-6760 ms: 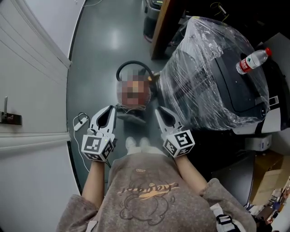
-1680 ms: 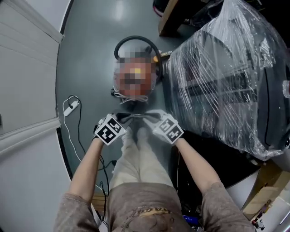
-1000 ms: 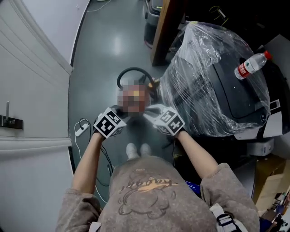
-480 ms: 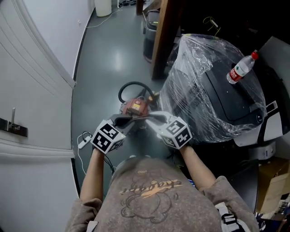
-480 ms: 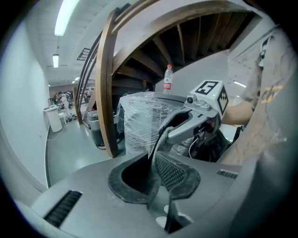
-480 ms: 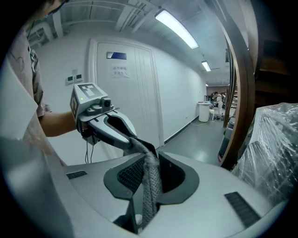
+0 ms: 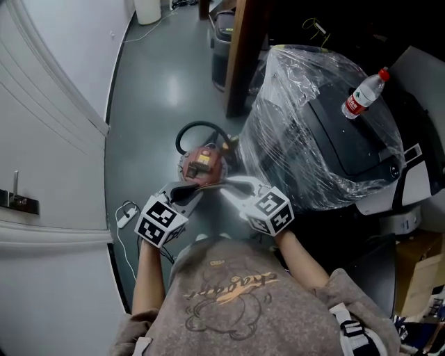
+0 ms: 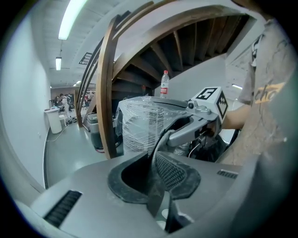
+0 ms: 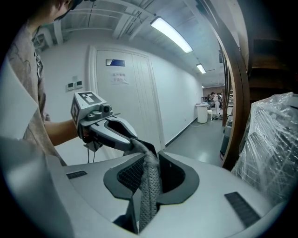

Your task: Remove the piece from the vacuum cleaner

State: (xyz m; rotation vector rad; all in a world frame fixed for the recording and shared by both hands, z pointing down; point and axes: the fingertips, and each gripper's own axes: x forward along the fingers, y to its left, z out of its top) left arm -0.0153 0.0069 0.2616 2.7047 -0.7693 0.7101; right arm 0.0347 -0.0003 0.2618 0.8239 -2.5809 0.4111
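With the piece (image 9: 148, 183) lifted off the vacuum cleaner (image 7: 201, 161), the fingers of your left gripper (image 7: 186, 193) clamp it while those of your right gripper (image 7: 228, 185) are opening around it; next, carry it clear.

Grey glossy floor (image 7: 153, 90) under red vacuum cleaner (image 7: 201, 164), white power strip (image 7: 125, 215), plastic-wrapped machine (image 7: 306, 139).

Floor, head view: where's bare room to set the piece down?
Bare: the grey floor strip between the white wall and the vacuum, running up to the white bin; the piece should fit there. Crowded: the wrapped bulk sits close on the vacuum's right, the hose loops behind it, and a cable lies by the wall lower left.
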